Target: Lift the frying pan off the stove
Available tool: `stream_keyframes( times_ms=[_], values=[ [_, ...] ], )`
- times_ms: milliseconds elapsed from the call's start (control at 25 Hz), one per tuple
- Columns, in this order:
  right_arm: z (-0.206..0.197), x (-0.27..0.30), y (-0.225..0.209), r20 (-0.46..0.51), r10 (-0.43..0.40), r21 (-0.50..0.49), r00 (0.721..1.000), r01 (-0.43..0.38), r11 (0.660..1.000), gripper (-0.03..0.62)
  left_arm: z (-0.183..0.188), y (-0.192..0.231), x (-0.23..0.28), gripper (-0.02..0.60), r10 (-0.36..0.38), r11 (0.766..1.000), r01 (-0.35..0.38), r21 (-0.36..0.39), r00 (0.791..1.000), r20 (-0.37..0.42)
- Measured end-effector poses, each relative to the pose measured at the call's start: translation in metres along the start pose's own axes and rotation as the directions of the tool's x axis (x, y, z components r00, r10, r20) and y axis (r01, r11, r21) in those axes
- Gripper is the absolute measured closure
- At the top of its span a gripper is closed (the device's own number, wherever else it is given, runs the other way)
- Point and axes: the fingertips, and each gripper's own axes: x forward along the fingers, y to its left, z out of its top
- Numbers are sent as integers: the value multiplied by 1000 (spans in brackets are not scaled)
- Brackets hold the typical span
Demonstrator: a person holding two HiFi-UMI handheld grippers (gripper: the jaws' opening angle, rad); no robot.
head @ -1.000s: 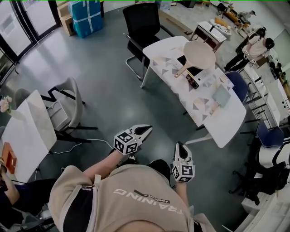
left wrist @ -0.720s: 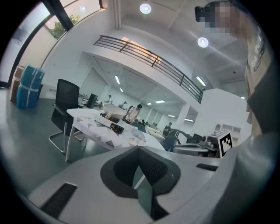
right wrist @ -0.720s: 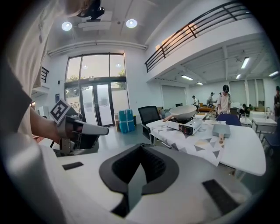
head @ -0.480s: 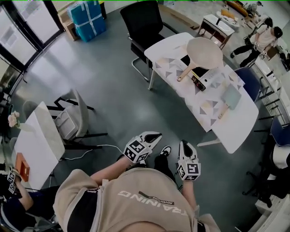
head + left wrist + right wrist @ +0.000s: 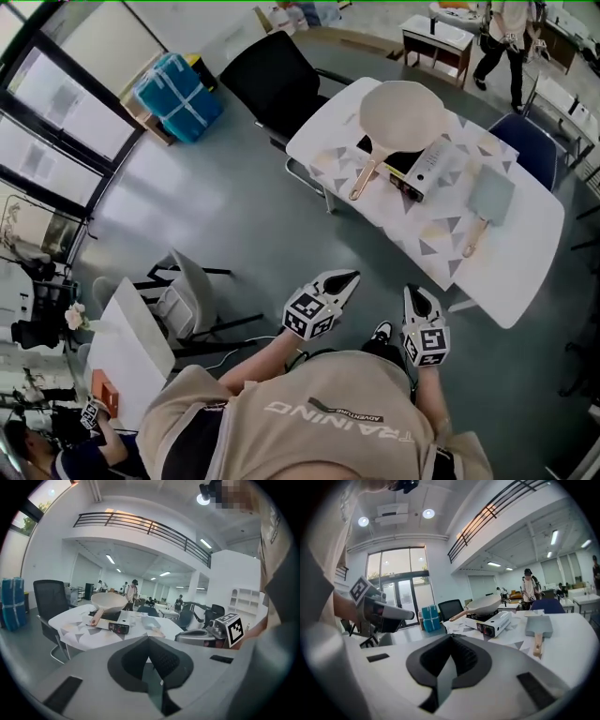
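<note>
Cream round frying pan [image 5: 405, 114] w/ wooden handle on stove [image 5: 427, 169]; handle points diag. near-left. Left claw [image 5: 351, 276] & right claw [image 5: 412, 292] pinched together, empty.

- Left gripper [image 5: 149, 639]: jaws closed together, nothing between them.
- Frying pan [image 5: 108, 600]: at 11 o'clock from the jaws, resting on portable gas stove [image 5: 120, 623] on white table [image 5: 63, 618].
- Right gripper [image 5: 186, 636]: at 3 o'clock, alongside.
</note>
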Motion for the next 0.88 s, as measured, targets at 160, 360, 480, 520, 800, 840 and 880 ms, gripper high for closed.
stream_keyframes(
  times_ms=[160,360,480,520,800,840,880],
  values=[
    [-1,27,-29,-46,59,-78,997,-63,995,597,15,13,37,581,29,999,-29,-33,1000,-1],
    [13,61,-30,-50,132,-74,990,-136,988,597,32,37,51,581,52,998,-52,-41,999,13],
    [10,83,-26,-78,163,-71,983,-169,983,597,36,59,53,581,68,997,-67,-48,998,7],
    [8,91,-25,-90,168,-70,982,-175,982,597,36,67,54,581,68,996,-68,-54,998,5],
    [11,150,-29,-120,57,-40,991,-62,997,597,42,129,63,581,-16,993,17,-120,1000,16],
    [16,157,-29,-117,30,-21,993,-32,999,597,47,137,63,581,-32,993,34,-111,999,15],
    [24,164,-27,-108,9,-3,994,-10,1000,597,55,145,63,581,-48,994,49,-97,999,18]
  ],
)
